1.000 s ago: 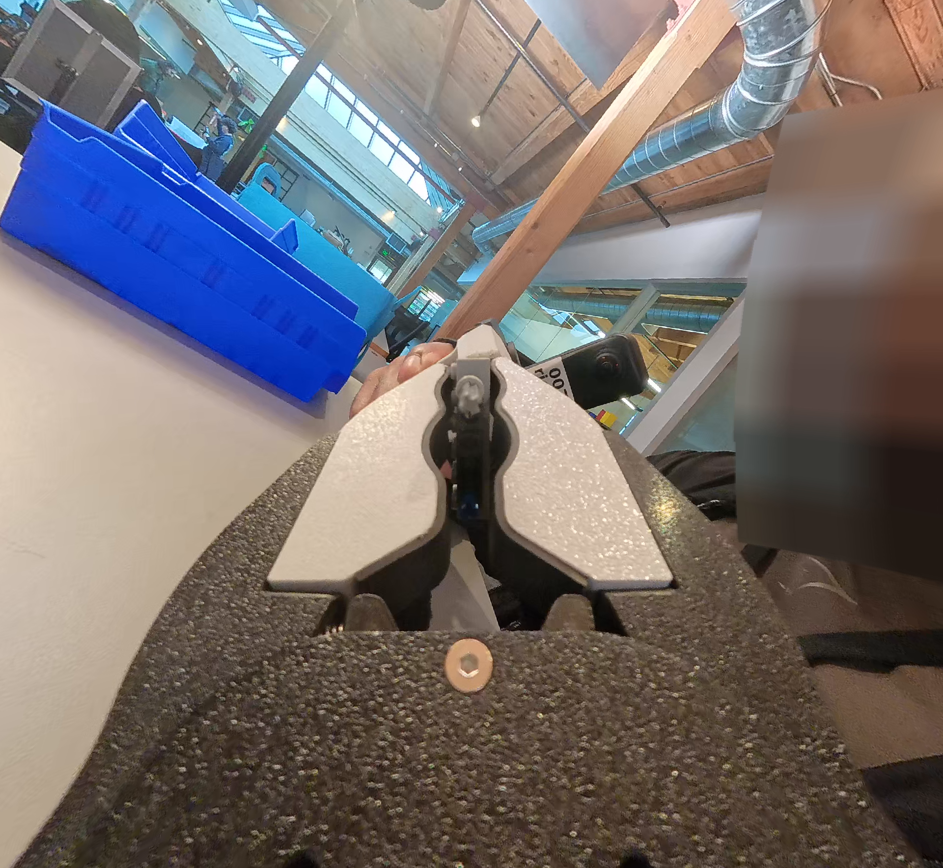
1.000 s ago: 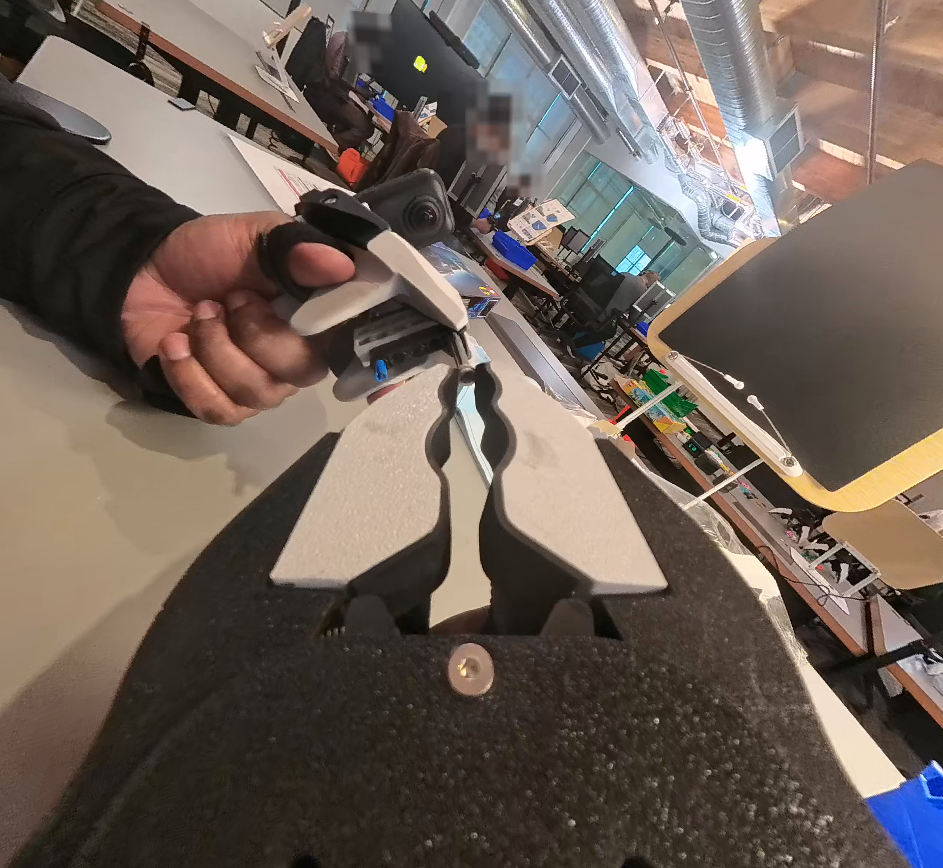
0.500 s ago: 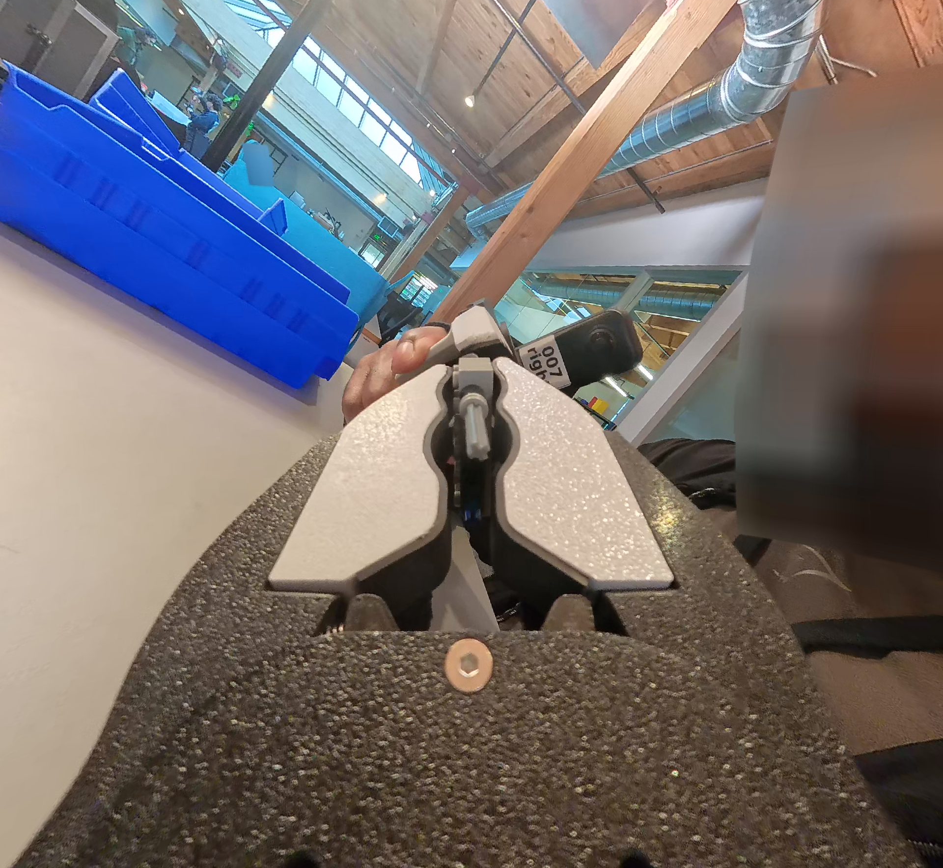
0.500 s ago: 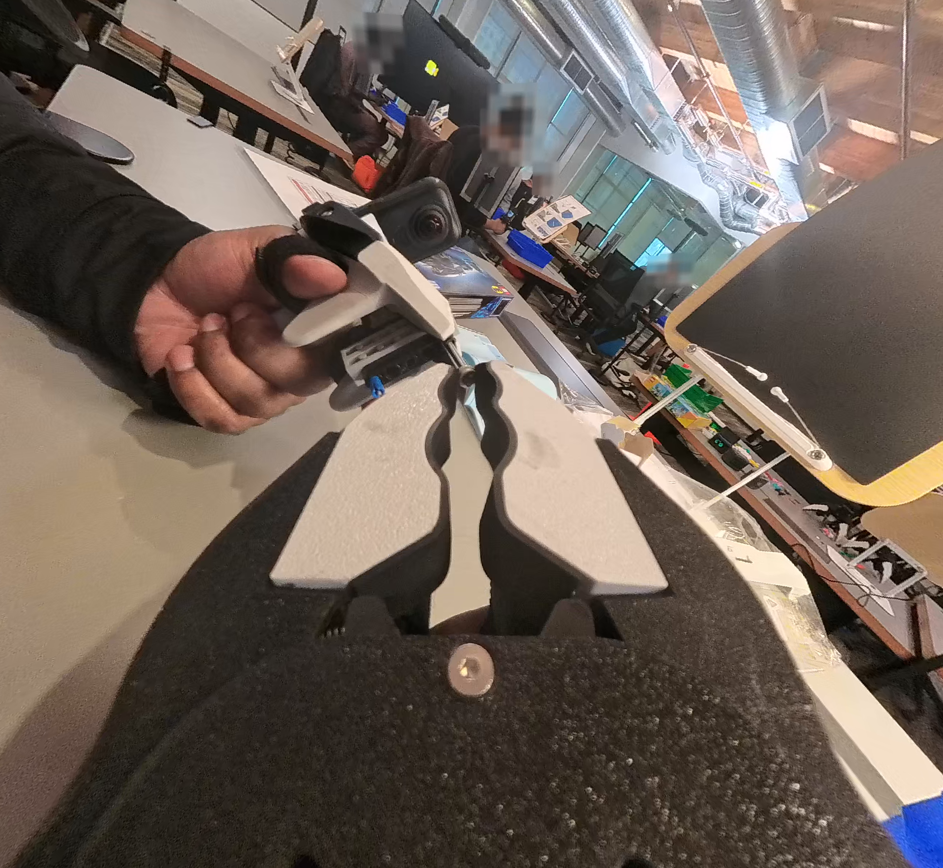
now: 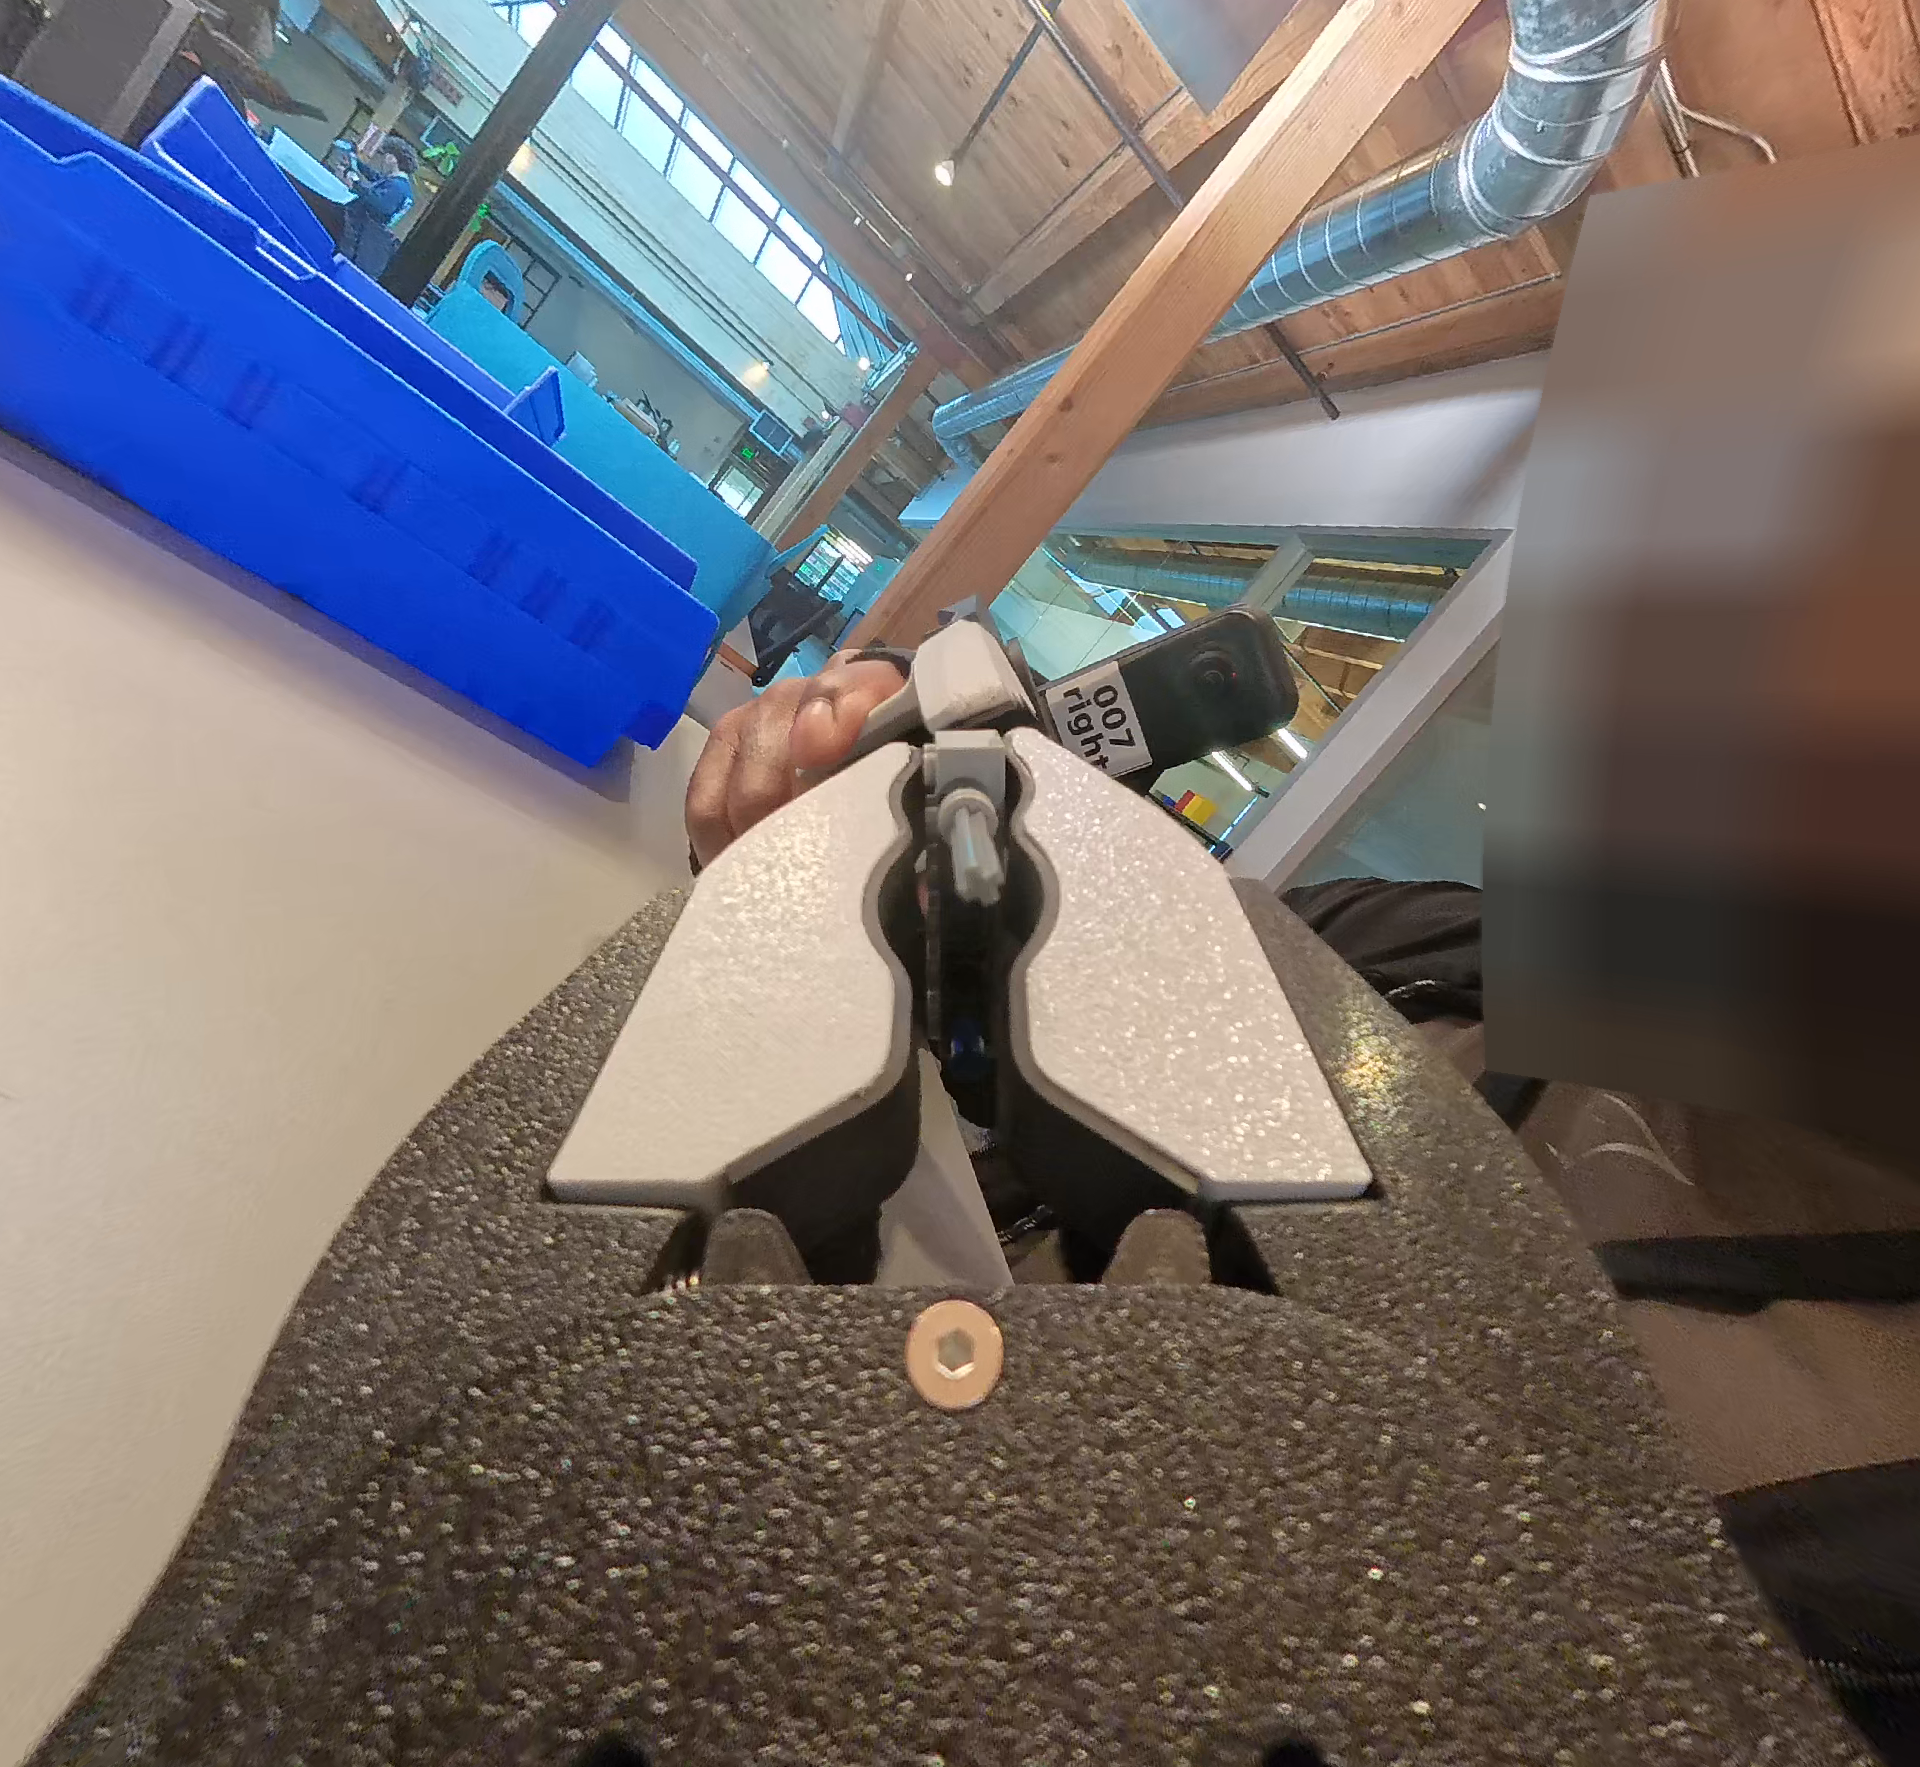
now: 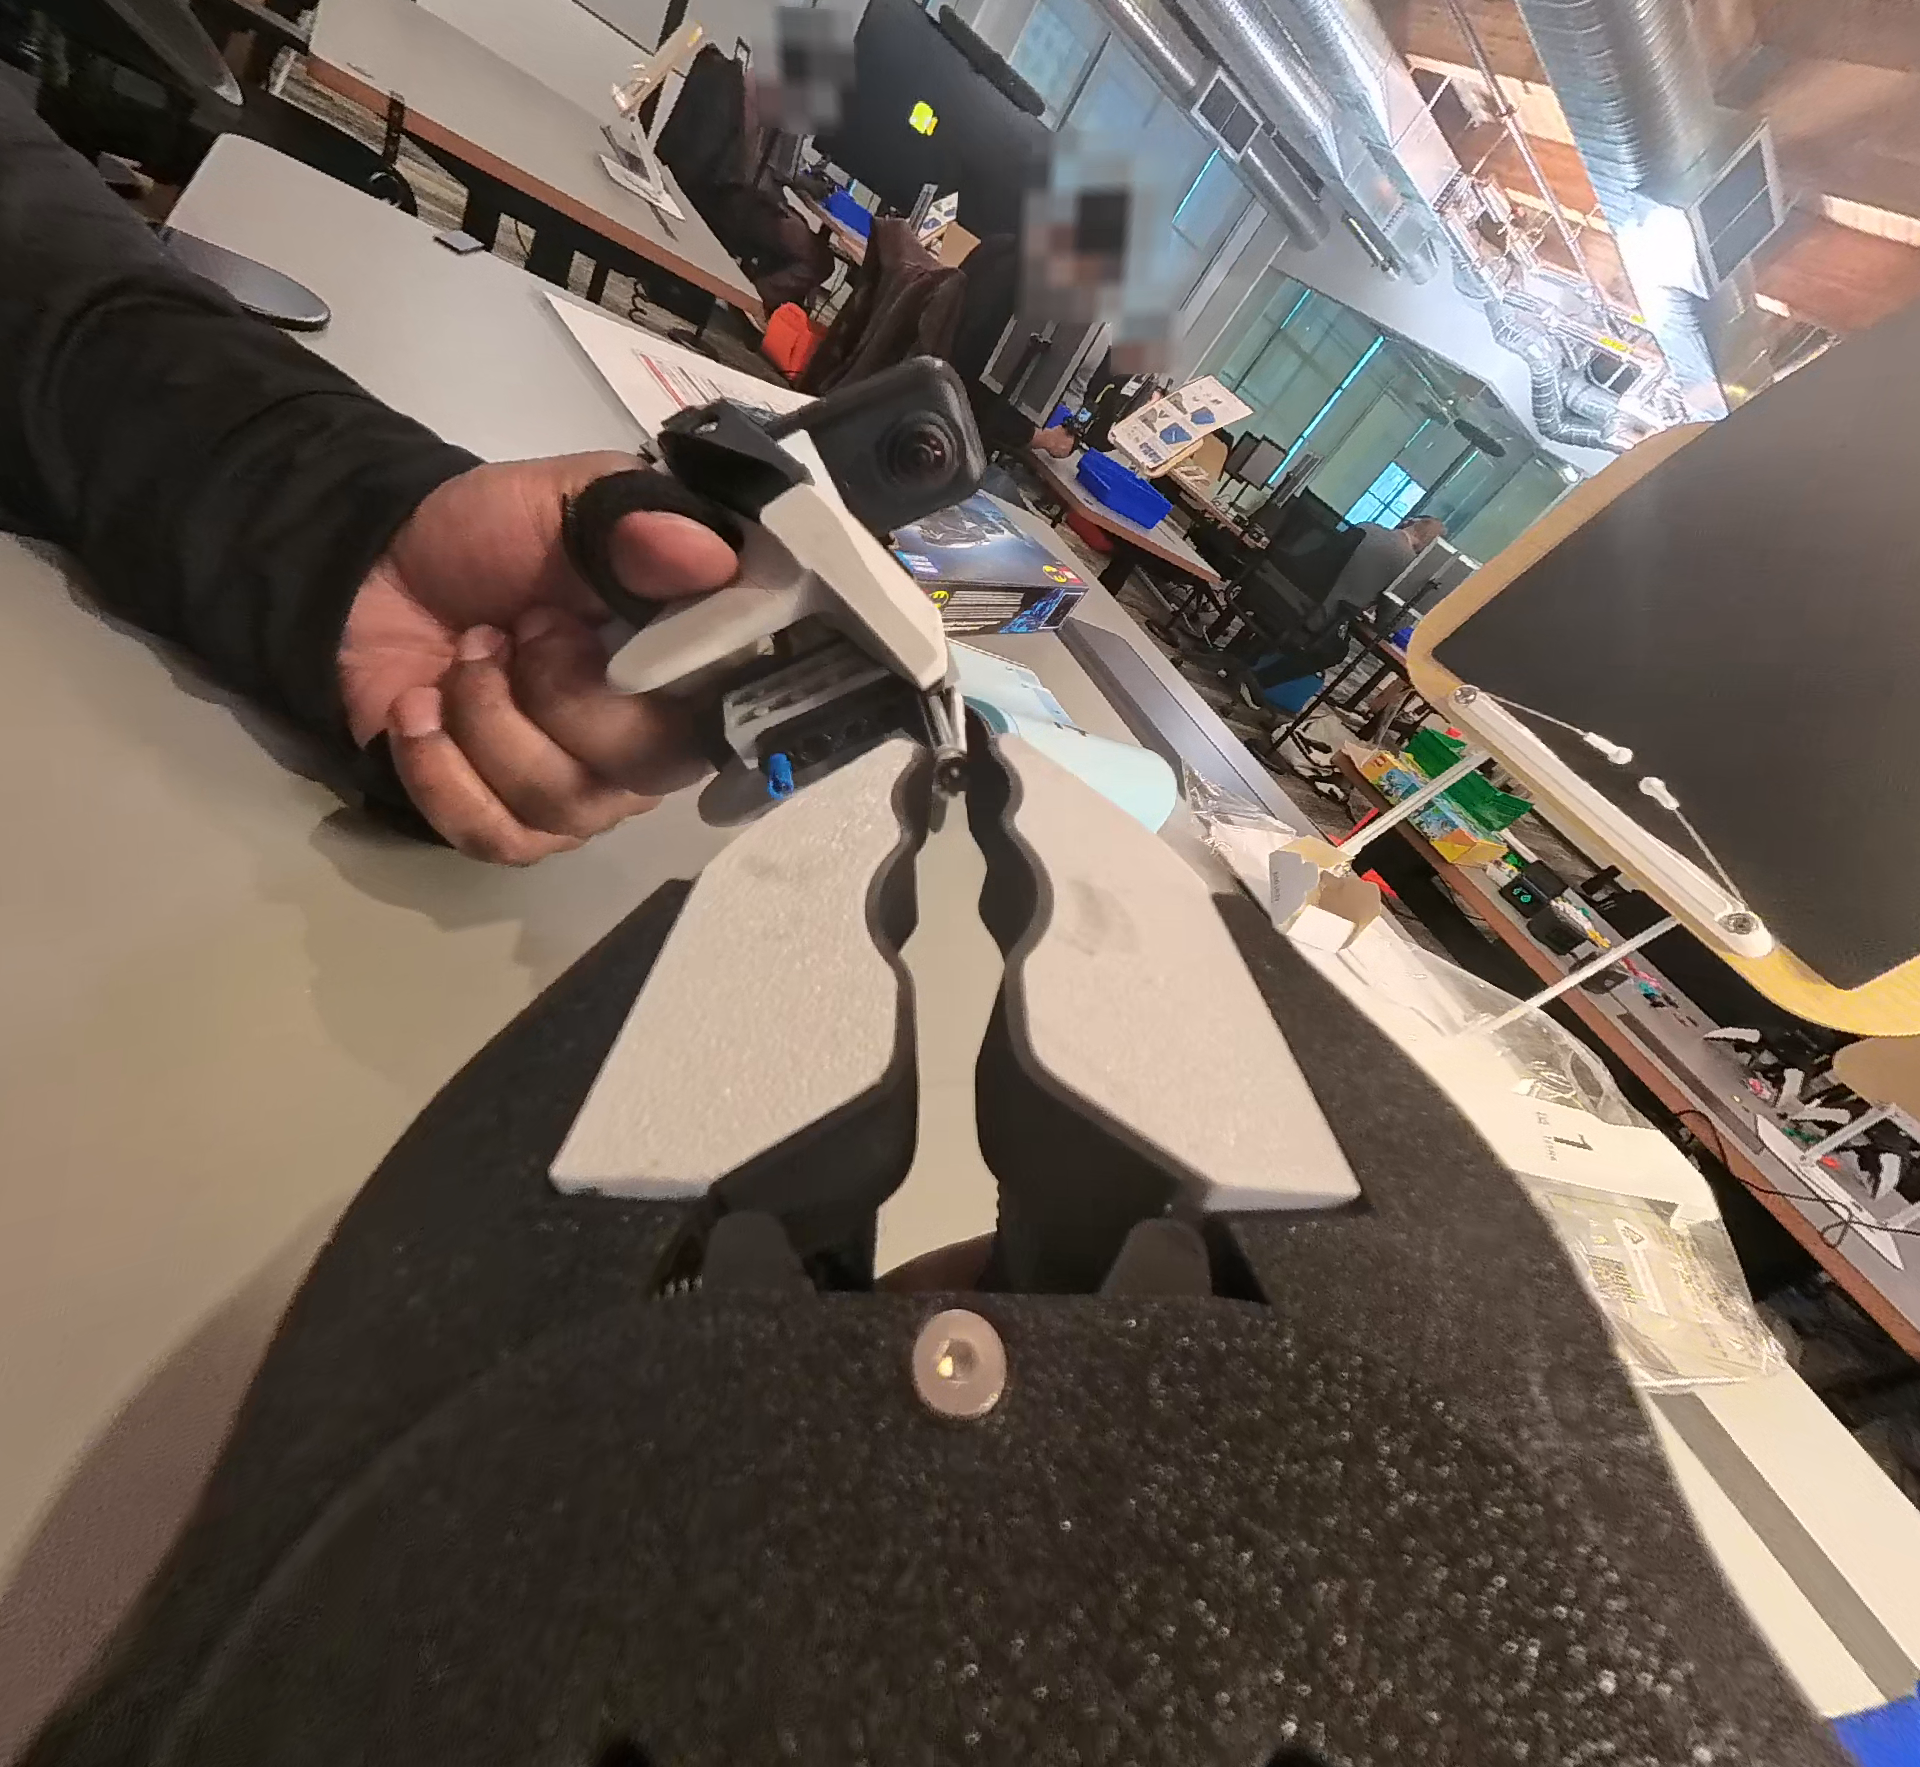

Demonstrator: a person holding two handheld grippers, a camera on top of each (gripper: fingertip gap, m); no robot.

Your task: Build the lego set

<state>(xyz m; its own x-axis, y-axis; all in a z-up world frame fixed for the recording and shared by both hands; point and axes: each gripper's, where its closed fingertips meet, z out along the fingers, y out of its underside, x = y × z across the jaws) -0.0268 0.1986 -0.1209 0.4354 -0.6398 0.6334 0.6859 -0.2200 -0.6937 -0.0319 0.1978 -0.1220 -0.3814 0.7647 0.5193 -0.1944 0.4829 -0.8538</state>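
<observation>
Left gripper: clamped on a small grey-and-black brick assembly, a grey axle pin jutting from it between the fingers.
Right gripper: tips pinched on the thin grey axle at the assembly's end; the rest of the assembly sits in the other tool, held by a hand in a black sleeve.
Position: both tools meet tip to tip above a pale table.
Around, left view: blue bin on the table behind; wooden beam and silver duct overhead.
Around, right view: dark printed box, pale blue object, crumpled clear bags.
In the way: each tool's body hides the table beneath the meeting point.
</observation>
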